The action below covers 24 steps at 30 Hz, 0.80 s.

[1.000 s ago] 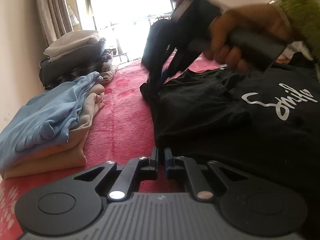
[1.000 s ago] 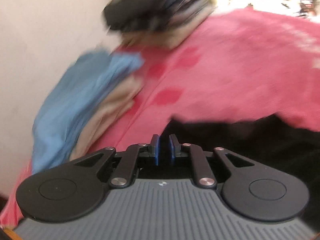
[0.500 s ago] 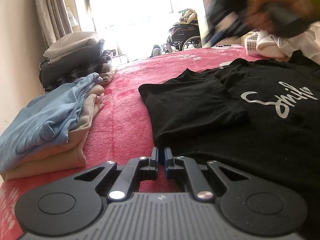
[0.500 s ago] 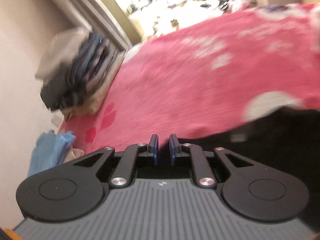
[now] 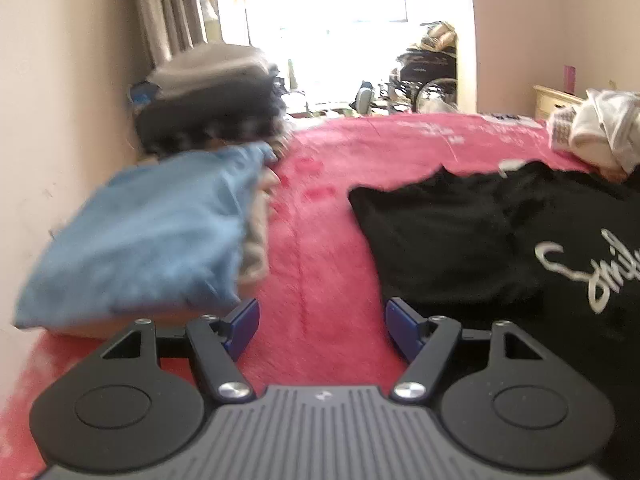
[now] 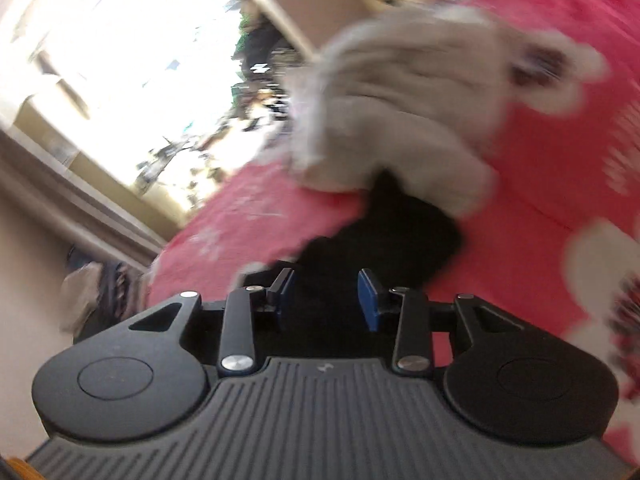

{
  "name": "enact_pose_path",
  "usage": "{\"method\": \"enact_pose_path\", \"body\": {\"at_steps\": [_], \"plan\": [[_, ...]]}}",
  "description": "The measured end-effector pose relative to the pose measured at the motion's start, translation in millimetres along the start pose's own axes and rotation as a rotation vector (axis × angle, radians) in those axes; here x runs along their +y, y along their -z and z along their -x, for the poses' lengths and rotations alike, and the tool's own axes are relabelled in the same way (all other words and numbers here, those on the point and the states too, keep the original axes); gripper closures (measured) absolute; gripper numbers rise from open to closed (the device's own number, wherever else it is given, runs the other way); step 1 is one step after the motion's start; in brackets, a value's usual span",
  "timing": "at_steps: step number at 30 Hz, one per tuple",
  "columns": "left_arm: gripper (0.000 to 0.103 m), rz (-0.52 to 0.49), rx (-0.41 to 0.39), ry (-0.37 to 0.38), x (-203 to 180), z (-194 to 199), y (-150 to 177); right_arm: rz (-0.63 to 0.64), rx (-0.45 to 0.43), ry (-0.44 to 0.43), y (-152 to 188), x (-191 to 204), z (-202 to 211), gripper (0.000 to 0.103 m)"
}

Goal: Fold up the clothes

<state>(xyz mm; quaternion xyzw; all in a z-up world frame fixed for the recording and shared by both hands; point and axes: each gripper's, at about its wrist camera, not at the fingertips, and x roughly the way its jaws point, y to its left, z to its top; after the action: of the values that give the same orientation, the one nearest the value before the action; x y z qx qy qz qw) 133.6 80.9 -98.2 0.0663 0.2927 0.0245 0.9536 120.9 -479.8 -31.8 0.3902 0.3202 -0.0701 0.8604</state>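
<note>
A black T-shirt with white script lettering lies spread on the pink bedspread, one sleeve folded in. My left gripper hovers over the bedspread just left of the shirt's edge; its jaws are opening and hold nothing. In the tilted, blurred right wrist view, my right gripper is over another black part of the shirt. Its jaws are opening too, with black cloth seen between them but not pinched.
A folded blue and beige stack lies at the left by the wall, a taller dark pile behind it. Crumpled pale clothes sit at the far right; the same heap lies just beyond the right gripper. A bright doorway is behind.
The left gripper has opened and risen a little, letting go of the shirt edge. The right gripper swept fast from the left sleeve across to the pale heap, rolled over, and began opening.
</note>
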Motion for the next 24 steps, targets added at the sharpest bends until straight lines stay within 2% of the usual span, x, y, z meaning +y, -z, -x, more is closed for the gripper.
{"method": "enact_pose_path", "body": {"at_steps": [3,5,8,13,15,19,21,22,23,24], "plan": [[0.030,-0.014,-0.048,-0.011,-6,20,-17,-0.101,0.041,0.034,9,-45,-8,0.065],[0.028,-0.037,-0.084,0.011,-19,30,-30,-0.165,0.054,0.033,15,-67,-23,0.065],[0.028,-0.074,-0.102,0.092,-47,32,-47,-0.249,0.052,0.000,19,-91,-52,0.065],[0.031,-0.116,-0.078,0.283,-115,15,-62,-0.341,-0.005,-0.020,4,-111,-104,0.065],[0.036,-0.133,-0.072,0.359,-144,3,-64,-0.376,-0.021,-0.032,-3,-114,-123,0.065],[0.055,-0.164,-0.052,0.479,-202,-25,-70,-0.338,-0.032,-0.038,-14,-102,-146,0.066],[0.062,-0.167,-0.018,0.532,-229,-45,-77,-0.276,-0.032,-0.019,-17,-93,-152,0.074],[0.067,-0.172,0.002,0.552,-243,-55,-81,-0.245,-0.031,-0.005,-18,-89,-155,0.085],[0.071,-0.179,0.021,0.564,-255,-66,-85,-0.223,-0.044,0.007,-18,-85,-154,0.092],[0.073,-0.183,0.037,0.572,-266,-76,-88,-0.206,-0.064,0.016,-19,-81,-151,0.093]]}}
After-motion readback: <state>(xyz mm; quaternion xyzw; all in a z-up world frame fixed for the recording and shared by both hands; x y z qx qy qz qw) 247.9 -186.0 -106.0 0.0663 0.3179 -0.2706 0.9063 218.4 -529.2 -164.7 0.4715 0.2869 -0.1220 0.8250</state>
